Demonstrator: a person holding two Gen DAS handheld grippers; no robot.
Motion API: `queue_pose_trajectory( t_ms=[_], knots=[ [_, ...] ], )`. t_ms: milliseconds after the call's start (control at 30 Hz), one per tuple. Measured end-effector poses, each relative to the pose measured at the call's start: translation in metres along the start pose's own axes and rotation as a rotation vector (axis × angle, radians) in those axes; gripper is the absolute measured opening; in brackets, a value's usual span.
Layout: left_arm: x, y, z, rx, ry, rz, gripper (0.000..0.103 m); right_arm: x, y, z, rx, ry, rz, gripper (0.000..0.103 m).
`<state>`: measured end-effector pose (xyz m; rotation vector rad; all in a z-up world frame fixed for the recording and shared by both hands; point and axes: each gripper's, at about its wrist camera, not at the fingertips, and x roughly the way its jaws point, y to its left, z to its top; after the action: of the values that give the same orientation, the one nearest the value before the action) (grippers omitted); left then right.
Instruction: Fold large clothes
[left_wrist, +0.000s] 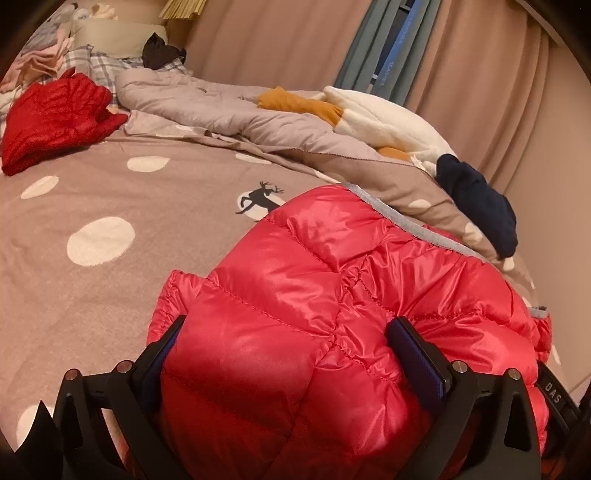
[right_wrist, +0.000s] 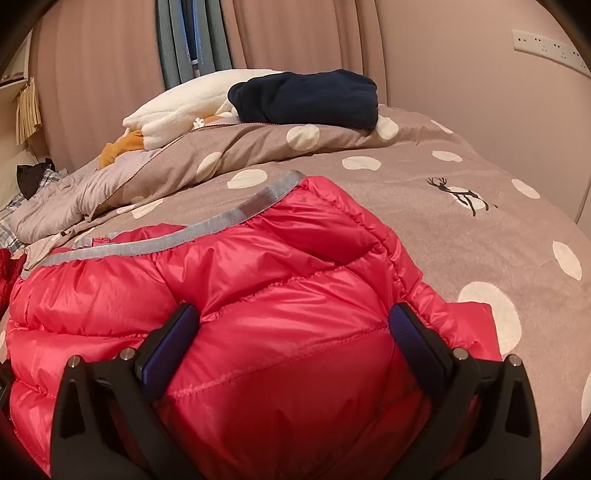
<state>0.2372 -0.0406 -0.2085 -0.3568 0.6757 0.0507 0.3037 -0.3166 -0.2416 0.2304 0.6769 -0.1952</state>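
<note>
A taupe bedspread (left_wrist: 110, 295) with white dots and a black deer print (left_wrist: 260, 201) covers the bed. A rumpled grey duvet (left_wrist: 207, 110) lies along its far side, with a cream and mustard fleece (left_wrist: 376, 118) and a navy garment (right_wrist: 306, 98) on it. Near the plaid pillow (left_wrist: 103, 64) lies a dark red jacket (left_wrist: 55, 118). Pink curtains (left_wrist: 277, 44) hang behind, and a white socket strip (right_wrist: 550, 51) is on the wall.

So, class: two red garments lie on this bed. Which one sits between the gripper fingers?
The glossy red puffer jacket with grey trim; the darker red garment lies far off, untouched.
</note>
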Motion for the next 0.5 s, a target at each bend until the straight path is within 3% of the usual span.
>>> queue_pose_trajectory(
  t_ms=[200,300,400,500],
  knots=[
    [-0.010,0.003,0.001,-0.013,-0.007,0.039,0.102,-0.009,0.001,0.000,-0.002,0.001,0.003,0.103],
    [-0.039,0.023,0.006,-0.130,-0.052,0.039,0.102,-0.023,0.001,0.000,0.009,0.003,0.026,0.103],
    [-0.078,0.061,0.012,-0.310,-0.138,0.002,0.102,-0.044,0.000,0.004,0.043,0.004,0.105,0.103],
    [-0.100,0.094,0.014,-0.346,-0.146,0.055,0.102,-0.073,0.008,0.009,0.007,-0.020,0.188,0.103]
  ],
)
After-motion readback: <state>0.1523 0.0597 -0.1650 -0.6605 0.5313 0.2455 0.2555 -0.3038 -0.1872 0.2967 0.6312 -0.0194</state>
